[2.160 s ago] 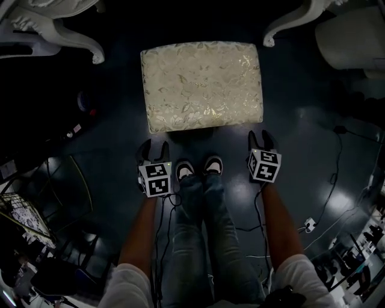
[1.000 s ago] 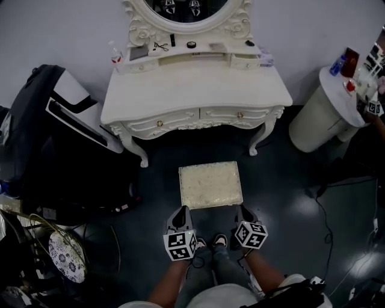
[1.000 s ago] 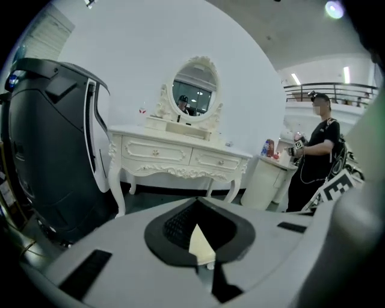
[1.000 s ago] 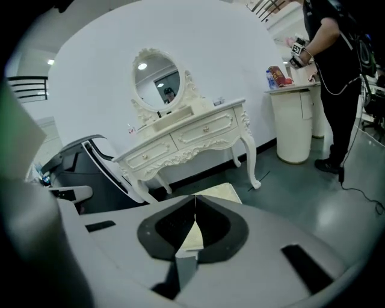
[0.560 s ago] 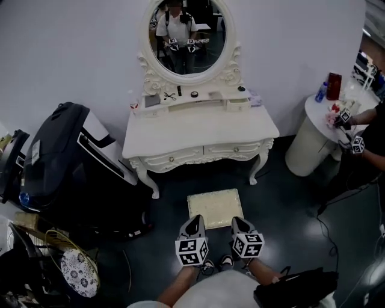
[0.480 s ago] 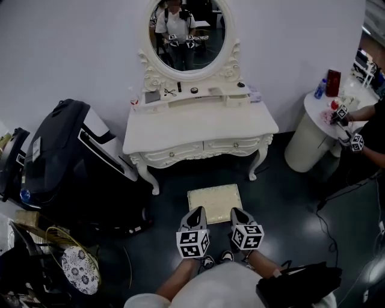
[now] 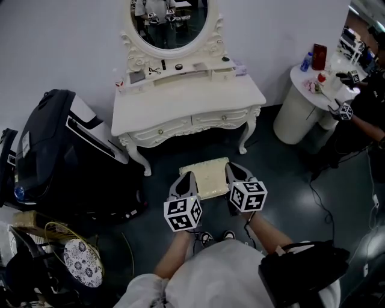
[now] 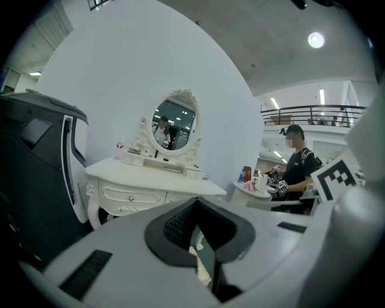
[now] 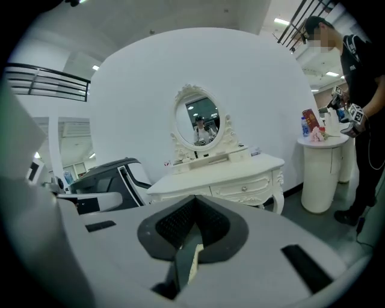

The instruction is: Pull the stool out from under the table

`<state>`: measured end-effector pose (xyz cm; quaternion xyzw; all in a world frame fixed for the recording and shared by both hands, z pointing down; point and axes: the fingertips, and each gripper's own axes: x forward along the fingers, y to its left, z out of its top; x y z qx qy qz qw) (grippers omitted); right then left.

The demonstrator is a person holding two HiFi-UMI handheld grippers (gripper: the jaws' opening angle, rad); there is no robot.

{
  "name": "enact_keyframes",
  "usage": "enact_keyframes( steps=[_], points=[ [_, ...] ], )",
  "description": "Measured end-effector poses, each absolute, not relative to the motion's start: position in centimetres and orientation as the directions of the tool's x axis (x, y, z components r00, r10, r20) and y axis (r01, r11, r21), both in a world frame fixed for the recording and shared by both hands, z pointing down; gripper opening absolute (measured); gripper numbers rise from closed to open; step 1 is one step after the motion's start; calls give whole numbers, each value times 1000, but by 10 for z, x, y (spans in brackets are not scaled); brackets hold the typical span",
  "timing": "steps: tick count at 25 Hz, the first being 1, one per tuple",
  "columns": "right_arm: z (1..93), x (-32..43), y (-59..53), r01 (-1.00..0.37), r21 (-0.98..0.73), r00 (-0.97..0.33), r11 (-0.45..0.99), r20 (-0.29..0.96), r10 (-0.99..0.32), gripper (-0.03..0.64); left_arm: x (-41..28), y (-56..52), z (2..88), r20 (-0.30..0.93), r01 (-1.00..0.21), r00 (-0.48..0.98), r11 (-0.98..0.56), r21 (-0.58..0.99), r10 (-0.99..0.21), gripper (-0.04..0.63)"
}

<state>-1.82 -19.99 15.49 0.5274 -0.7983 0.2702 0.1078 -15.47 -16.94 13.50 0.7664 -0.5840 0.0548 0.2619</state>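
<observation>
The stool (image 7: pixel 207 171), with a cream patterned cushion, stands on the dark floor in front of the white dressing table (image 7: pixel 180 102), out from under it. Both grippers hang in the air above the stool's near edge and touch nothing. My left gripper (image 7: pixel 185 176) is shut and empty over the near left corner. Over the near right corner my right gripper (image 7: pixel 232 169) is shut and empty too. In the left gripper view the closed left gripper (image 8: pixel 195 207) faces the dressing table (image 8: pixel 144 180). The right gripper (image 9: pixel 194 207) also looks at the dressing table (image 9: pixel 222 174).
A large black-and-white machine (image 7: pixel 54 150) stands left of the table. A round white pedestal (image 7: pixel 301 102) with bottles stands at the right, with another person (image 7: pixel 367 102) beside it. A cable (image 7: pixel 337 222) lies on the floor at the right. An oval mirror (image 7: pixel 168 18) tops the table.
Both grippers have risen toward the camera and now overlap the stool's near corners in view. The head view has shifted. The stool has not moved in the last second.
</observation>
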Motion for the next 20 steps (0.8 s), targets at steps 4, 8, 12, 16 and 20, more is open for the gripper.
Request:
enact_keyframes(
  steps=[4,8,12,16,20],
  points=[
    [157,-14,-180,-900,-324,-419,291,467,-778,0,-158,-153,136,403,-913,308,-148,381,-862,8],
    [162,-3,-161,-898,-347,-418,272,477,-773,0,-158,-141,133,403,-924,275,-124,362,-873,8],
    [152,13,-140,-890,-349,-435,293,459,-775,0,-142,-124,132,409,-935,248,-105,340,-878,8],
    [140,36,-123,-884,-346,-450,315,442,-776,0,-111,-103,128,411,-937,237,-96,335,-880,8],
    [138,51,-107,-875,-356,-467,328,444,-765,0,-89,-81,119,398,-940,227,-93,328,-889,8]
  ],
)
